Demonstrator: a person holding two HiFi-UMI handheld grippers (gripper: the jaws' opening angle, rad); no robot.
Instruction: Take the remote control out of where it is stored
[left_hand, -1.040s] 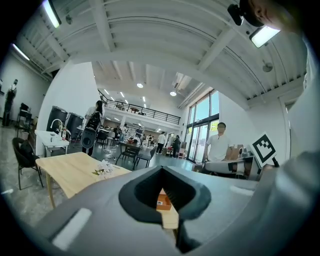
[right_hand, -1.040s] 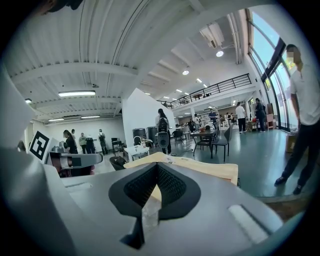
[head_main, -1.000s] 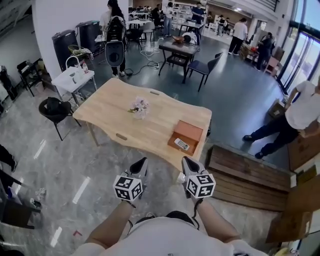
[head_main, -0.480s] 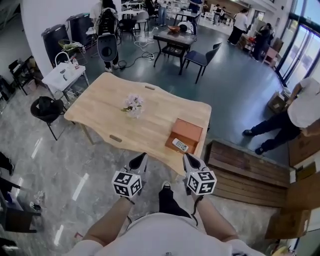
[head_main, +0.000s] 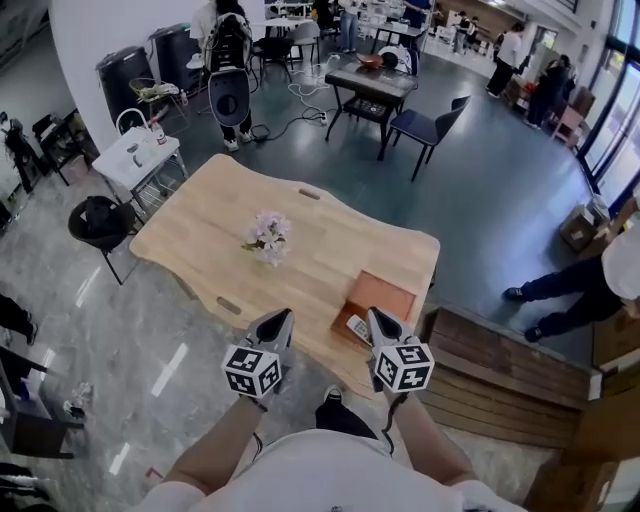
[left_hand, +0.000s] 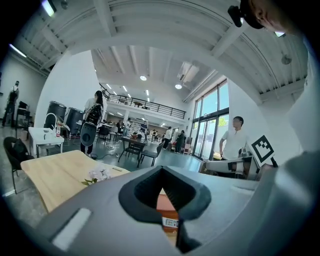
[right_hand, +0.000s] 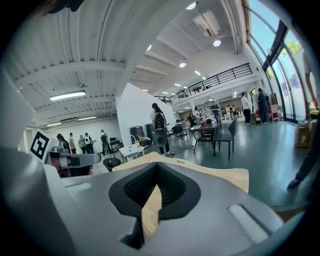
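The remote control (head_main: 357, 327) is a small pale bar lying on the near end of a shallow orange-brown box (head_main: 378, 297) at the near right of the wooden table (head_main: 220, 230). My right gripper (head_main: 381, 322) hangs just right of the remote, over the box's near edge, jaws shut and empty. My left gripper (head_main: 275, 322) is held above the table's near edge, left of the box, also shut and empty. In the left gripper view the box (left_hand: 166, 204) and the remote (left_hand: 170, 222) show through the hole between the shut jaws. The right gripper view shows only tabletop (right_hand: 220, 177).
A small bunch of pale flowers (head_main: 268, 235) stands mid-table. A low wooden bench or pallet (head_main: 500, 345) lies right of the table. A black chair (head_main: 100, 220) and a white side table (head_main: 140, 155) stand at the left. Several people stand farther off.
I have come closer to the table. Both grippers now reach over its near edge, and the right one has drawn up beside the remote. Both stay shut.
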